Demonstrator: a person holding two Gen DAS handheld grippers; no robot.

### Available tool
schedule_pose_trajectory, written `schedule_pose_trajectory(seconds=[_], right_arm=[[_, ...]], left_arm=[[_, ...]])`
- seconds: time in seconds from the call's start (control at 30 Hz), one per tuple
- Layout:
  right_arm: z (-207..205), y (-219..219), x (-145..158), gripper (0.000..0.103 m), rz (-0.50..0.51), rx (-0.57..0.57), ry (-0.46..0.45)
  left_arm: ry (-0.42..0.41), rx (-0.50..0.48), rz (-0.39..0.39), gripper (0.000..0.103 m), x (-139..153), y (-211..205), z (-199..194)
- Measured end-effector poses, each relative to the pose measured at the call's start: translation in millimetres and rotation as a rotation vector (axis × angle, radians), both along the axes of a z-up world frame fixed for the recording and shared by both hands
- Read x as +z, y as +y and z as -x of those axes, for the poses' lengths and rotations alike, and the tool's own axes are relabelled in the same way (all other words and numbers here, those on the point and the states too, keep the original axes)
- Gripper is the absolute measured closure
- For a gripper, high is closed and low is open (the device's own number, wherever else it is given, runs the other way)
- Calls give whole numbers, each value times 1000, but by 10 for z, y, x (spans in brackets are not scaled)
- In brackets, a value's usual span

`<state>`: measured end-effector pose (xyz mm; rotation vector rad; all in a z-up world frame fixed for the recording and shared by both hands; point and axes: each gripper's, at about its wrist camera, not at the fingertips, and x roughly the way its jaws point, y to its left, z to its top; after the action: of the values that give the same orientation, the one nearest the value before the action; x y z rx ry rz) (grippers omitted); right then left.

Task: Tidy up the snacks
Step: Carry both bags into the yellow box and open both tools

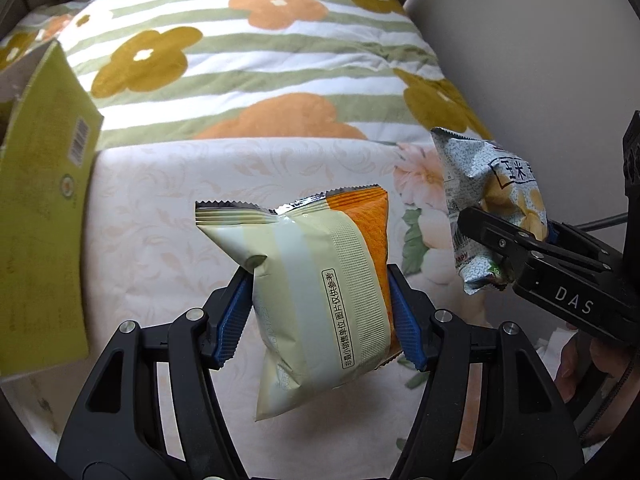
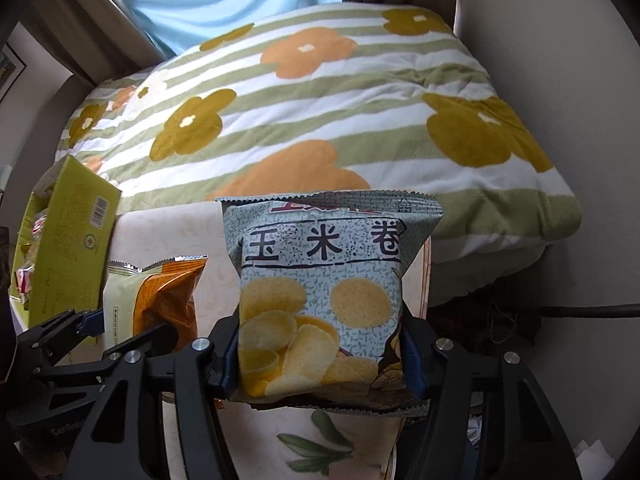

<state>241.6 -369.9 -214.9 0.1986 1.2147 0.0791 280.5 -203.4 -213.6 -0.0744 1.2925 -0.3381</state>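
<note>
My left gripper (image 1: 320, 312) is shut on a cream and orange snack bag (image 1: 316, 280), held upright above the floral table cover (image 1: 160, 208). The bag also shows in the right wrist view (image 2: 156, 296) at the left. My right gripper (image 2: 320, 356) is shut on a grey-blue corn chip bag (image 2: 324, 280) with yellow chips printed on it. In the left wrist view that bag (image 1: 480, 200) hangs at the right in the right gripper (image 1: 496, 252). A yellow-green carton (image 1: 44, 208) stands at the left; its open top (image 2: 36, 240) holds several small snacks.
A folded blanket (image 1: 256, 64) with green stripes and orange flowers lies behind the table. A grey wall (image 1: 540, 60) is at the right. A light blue cloth (image 2: 224, 0) and curtains hang at the back. A dark cable (image 2: 580, 312) runs at the right.
</note>
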Motion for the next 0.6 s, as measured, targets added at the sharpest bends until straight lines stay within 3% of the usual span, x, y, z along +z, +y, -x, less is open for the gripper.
schedule_pose_trajectory(seconds=[0.1, 0.13, 0.6], right_arm=[[146, 93, 270, 45, 17, 18, -59], [270, 178, 484, 45, 23, 33, -105], [873, 833, 1494, 45, -12, 154, -322]], left_arm=[[-42, 13, 24, 42, 256, 124, 150], [-57, 20, 32, 42, 355, 181, 214], [-220, 154, 90, 42, 1470, 1174, 918]])
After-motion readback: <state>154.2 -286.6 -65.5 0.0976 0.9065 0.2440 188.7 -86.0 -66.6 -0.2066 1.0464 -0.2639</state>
